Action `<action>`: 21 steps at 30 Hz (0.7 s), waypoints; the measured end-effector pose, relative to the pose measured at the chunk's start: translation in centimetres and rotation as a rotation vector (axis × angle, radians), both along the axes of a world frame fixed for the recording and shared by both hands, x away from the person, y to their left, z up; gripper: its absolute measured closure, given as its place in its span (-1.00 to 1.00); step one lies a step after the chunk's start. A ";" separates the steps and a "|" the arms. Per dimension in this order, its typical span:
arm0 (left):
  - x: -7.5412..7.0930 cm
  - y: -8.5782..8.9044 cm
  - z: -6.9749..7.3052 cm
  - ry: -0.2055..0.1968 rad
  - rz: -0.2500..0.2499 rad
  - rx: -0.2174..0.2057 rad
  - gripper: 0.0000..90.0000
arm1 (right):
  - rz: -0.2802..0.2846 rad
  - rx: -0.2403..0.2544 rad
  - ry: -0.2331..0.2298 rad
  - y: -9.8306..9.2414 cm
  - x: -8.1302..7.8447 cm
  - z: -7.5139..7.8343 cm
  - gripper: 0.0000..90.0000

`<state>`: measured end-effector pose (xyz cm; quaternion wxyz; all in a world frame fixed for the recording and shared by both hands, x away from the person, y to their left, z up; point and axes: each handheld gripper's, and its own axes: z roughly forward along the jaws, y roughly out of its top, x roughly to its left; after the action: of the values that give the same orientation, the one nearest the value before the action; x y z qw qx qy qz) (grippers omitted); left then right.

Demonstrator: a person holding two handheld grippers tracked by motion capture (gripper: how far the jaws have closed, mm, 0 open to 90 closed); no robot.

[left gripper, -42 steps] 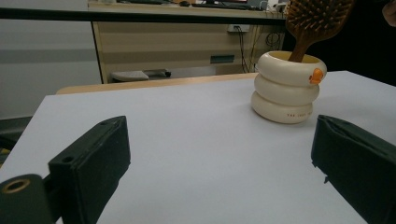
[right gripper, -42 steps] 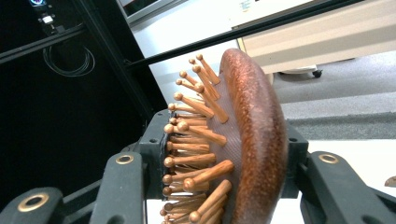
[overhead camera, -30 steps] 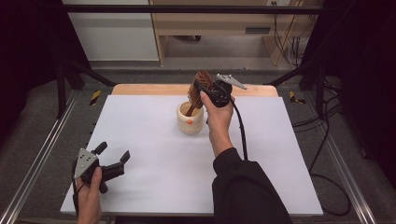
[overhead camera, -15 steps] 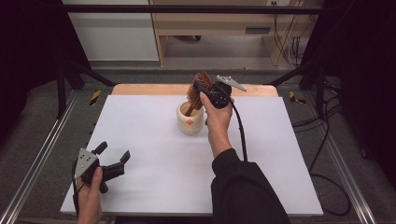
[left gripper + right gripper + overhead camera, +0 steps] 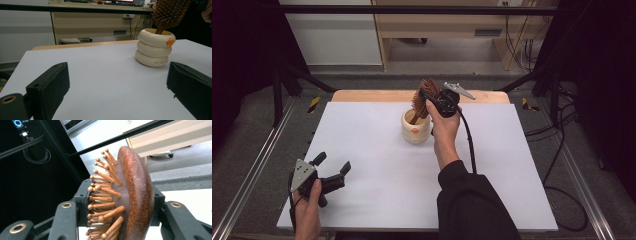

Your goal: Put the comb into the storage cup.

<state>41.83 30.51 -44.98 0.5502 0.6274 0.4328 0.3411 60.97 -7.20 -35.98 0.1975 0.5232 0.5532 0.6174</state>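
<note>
Overhead: right gripper (image 5: 432,102) clamped on brown wooden paddle hairbrush (image 5: 424,95), handle down in cream ringed ceramic holder (image 5: 416,127) near far edge of white table (image 5: 362,150). Left gripper (image 5: 333,171) open, empty, at near left corner. Left gripper view: jaws wide, holder (image 5: 153,47) ahead. Right gripper view: brush head (image 5: 125,195) pinched between jaws.

Brown wooden hairbrush (image 5: 424,97) stands tilted, handle inside cream ringed cup (image 5: 416,128).
</note>
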 end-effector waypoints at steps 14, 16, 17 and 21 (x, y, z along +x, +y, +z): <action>0.1 -0.1 -0.2 0.009 -0.009 -0.001 -0.90 | 0.002 0.019 0.002 -0.4 0.0 -0.4 0.13; 0.1 -0.1 -0.1 0.006 -0.005 0.003 -0.90 | 0.001 0.021 0.002 -0.4 0.0 -0.4 0.12; 0.1 -0.1 -0.1 0.005 -0.005 0.002 -0.90 | -0.001 0.025 0.005 -0.4 0.0 -0.4 0.12; 0.1 -0.1 -0.1 0.007 -0.010 -0.004 -0.90 | -0.002 0.023 0.005 -0.4 0.1 -0.5 0.12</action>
<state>41.94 30.37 -45.10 0.5516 0.6296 0.4322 0.3354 61.05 -7.59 -36.44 0.1906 0.5274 0.5459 0.6225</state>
